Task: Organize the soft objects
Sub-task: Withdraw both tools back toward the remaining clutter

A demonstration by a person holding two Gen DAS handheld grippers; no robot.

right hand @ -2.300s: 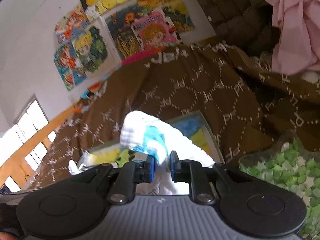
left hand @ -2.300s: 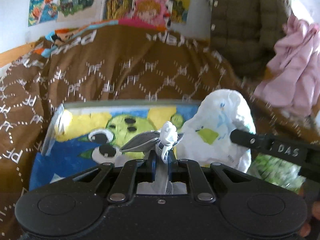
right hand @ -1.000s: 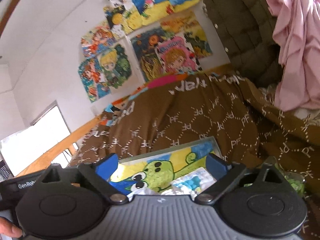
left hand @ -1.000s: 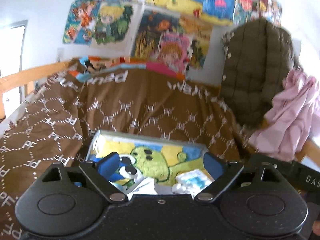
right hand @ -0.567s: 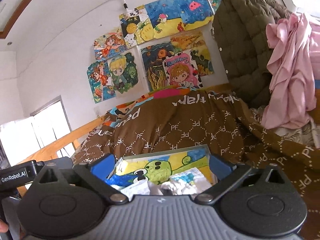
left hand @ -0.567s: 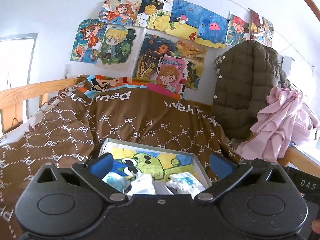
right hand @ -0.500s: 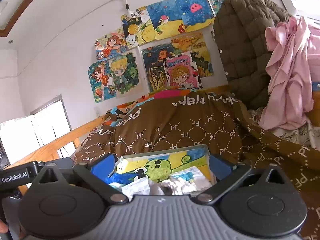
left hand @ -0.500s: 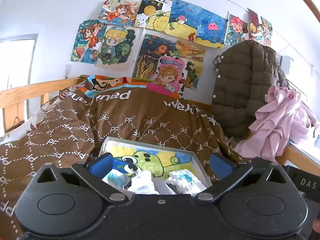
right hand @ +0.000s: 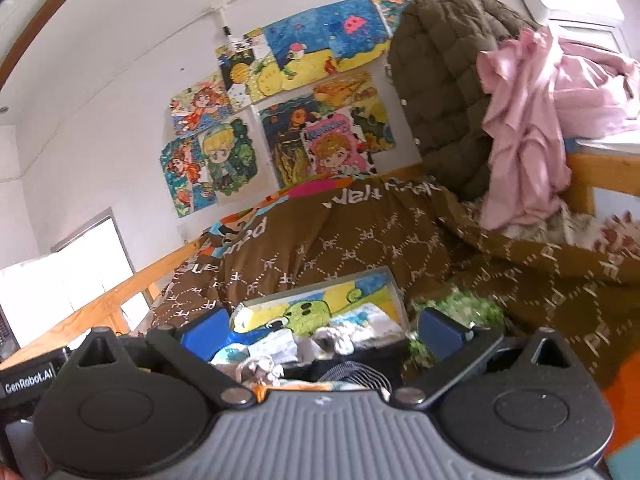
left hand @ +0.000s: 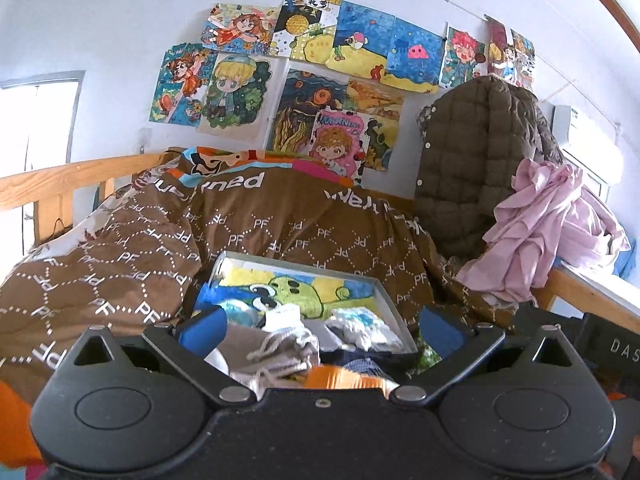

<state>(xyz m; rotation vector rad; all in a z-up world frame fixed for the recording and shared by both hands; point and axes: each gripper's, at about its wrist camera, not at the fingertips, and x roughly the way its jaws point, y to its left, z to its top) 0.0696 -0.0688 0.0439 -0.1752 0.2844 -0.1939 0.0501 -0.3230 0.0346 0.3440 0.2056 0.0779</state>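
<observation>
An open shallow box lined with a green cartoon creature lies on the brown quilt. Small white-and-blue cloth pieces and a white piece rest in its near end. A grey drawstring cloth and something orange lie closer to me. My left gripper stands wide open, back from the box, with nothing between its pads. In the right wrist view the same box holds the white cloths, and my right gripper is open too, holding nothing.
A clear bag of green stars sits right of the box. A brown puffer jacket and a pink garment hang at the right. A wooden bed rail runs along the left, and drawings cover the wall.
Both grippers held white cloths over the box, then let go and opened. Both have since drawn back from the box, so the grey cloth and orange thing now show below.
</observation>
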